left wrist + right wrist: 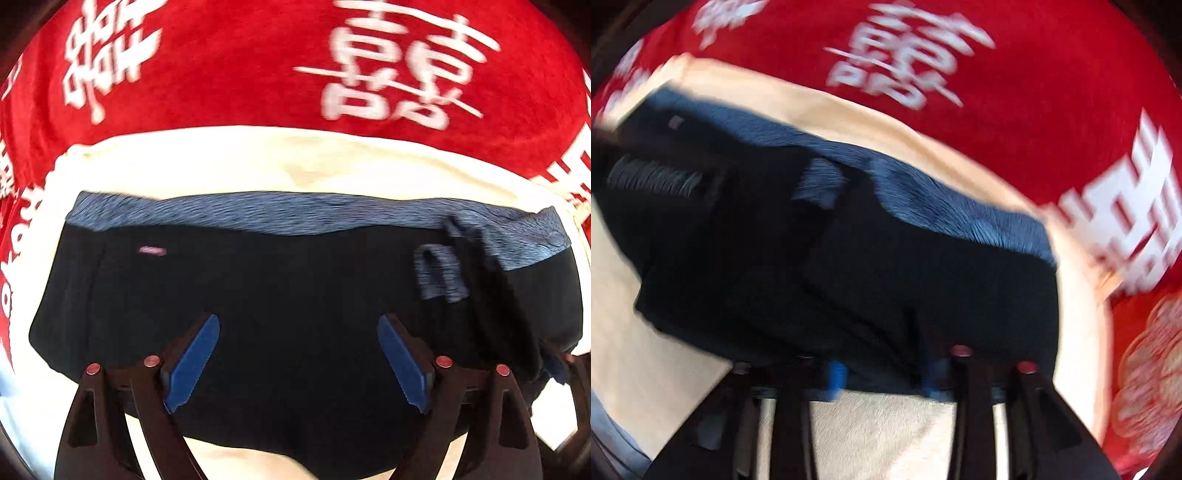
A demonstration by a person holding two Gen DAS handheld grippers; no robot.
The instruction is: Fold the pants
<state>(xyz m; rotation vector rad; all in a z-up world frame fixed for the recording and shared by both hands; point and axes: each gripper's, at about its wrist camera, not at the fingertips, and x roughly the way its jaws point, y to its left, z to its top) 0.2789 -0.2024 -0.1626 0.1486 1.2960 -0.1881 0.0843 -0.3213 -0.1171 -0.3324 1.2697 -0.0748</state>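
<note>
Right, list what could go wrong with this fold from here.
1. The left gripper stands open above the black pants, holding nothing, so that side could slip out of line.
2. The right gripper has its blue pads half hidden at the cloth's near edge; its grip is unclear.
3. The grey waistband lies uneven at one end and may bunch.

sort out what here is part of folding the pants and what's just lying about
Part of the job:
black pants with a blue-grey waistband
left gripper
right gripper

Just lying about:
cream cloth under the pants
red cloth with white characters
</note>
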